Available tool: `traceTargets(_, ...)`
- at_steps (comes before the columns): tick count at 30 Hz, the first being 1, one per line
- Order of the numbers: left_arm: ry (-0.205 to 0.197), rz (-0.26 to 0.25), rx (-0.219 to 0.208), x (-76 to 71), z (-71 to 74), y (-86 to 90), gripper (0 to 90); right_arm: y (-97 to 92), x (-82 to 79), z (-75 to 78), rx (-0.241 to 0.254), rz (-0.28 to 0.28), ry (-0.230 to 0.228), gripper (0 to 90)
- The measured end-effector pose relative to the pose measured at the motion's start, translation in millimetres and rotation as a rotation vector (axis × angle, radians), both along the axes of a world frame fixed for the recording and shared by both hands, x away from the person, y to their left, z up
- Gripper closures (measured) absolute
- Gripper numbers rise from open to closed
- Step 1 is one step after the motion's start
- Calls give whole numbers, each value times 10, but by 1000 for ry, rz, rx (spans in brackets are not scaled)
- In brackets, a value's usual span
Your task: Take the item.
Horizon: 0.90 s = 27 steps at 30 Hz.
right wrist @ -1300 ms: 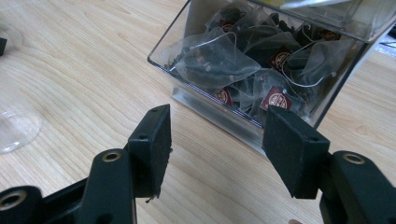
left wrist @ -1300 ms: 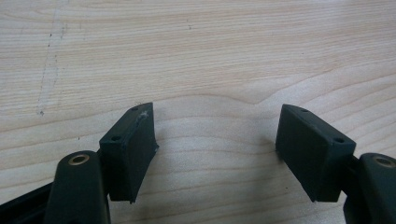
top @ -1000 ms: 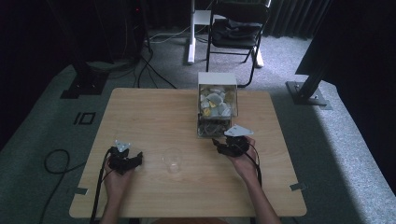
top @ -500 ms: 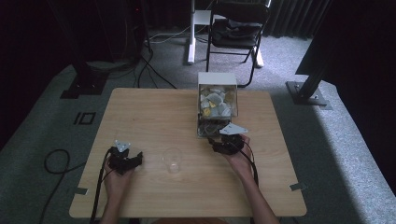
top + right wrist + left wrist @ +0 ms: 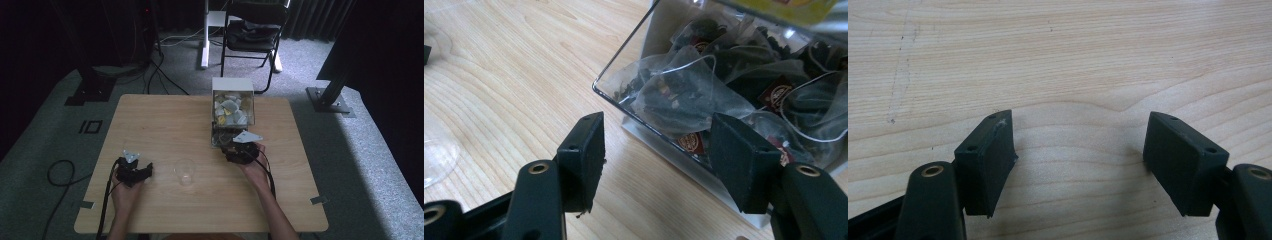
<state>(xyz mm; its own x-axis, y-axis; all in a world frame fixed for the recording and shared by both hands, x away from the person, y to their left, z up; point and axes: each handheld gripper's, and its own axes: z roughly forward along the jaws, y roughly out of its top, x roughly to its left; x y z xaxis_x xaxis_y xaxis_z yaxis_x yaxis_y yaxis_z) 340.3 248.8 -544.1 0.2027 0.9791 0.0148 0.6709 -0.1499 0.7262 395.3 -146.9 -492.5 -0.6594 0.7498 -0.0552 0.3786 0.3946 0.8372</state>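
Right gripper [image 5: 654,165]: jaws wide apart, empty, at the near corner of the clear tea-bag box [image 5: 744,75], upper right of its view. Left gripper [image 5: 1078,155]: jaws wide, over bare table [image 5: 1058,60]. Clear cup [image 5: 184,171]: lower centre, high view.

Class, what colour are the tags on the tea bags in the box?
Dark red tags, clearest in the right gripper view.
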Motion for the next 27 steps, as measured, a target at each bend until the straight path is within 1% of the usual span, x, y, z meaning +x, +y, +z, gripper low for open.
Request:
traceTargets(12, 0, 0, 0, 0, 0, 0, 298, -8, -22, 10, -11, 13, -2, 408)
traceTargets(20, 0, 0, 0, 0, 0, 0, 298, -20, -55, 34, -14, 33, 0, 425)
traceTargets(27, 0, 0, 0, 0, 0, -1, 298, -38, -123, 46, -27, 60, 3, 432)
